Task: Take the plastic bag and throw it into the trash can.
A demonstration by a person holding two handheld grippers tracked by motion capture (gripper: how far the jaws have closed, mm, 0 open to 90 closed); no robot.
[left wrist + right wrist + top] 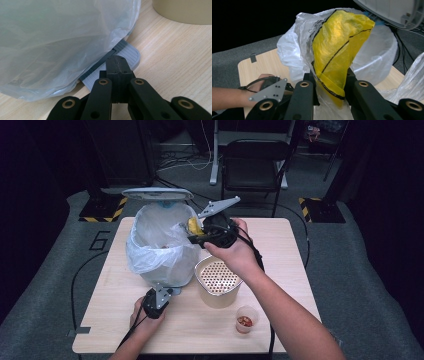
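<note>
A white pedal bin (150, 270) with a clear liner stands at the table's left, its lid (157, 194) raised. My right gripper (197, 234) is over the bin's right rim, shut on a yellow-and-clear plastic wrapper (194, 226). In the right gripper view the wrapper (339, 42) rises from between the jaws (329, 80) in front of the open bin (377, 55). My left gripper (162, 294) is at the bin's foot. In the left gripper view its shut tips (117, 62) rest on the grey ribbed pedal (127, 51), under the bulging liner (62, 37).
A beige pot (217, 300) with a perforated insert stands just right of the bin, under my right forearm. A small cup (245, 320) with red bits sits near the front right. A black chair (255, 160) stands beyond the table.
</note>
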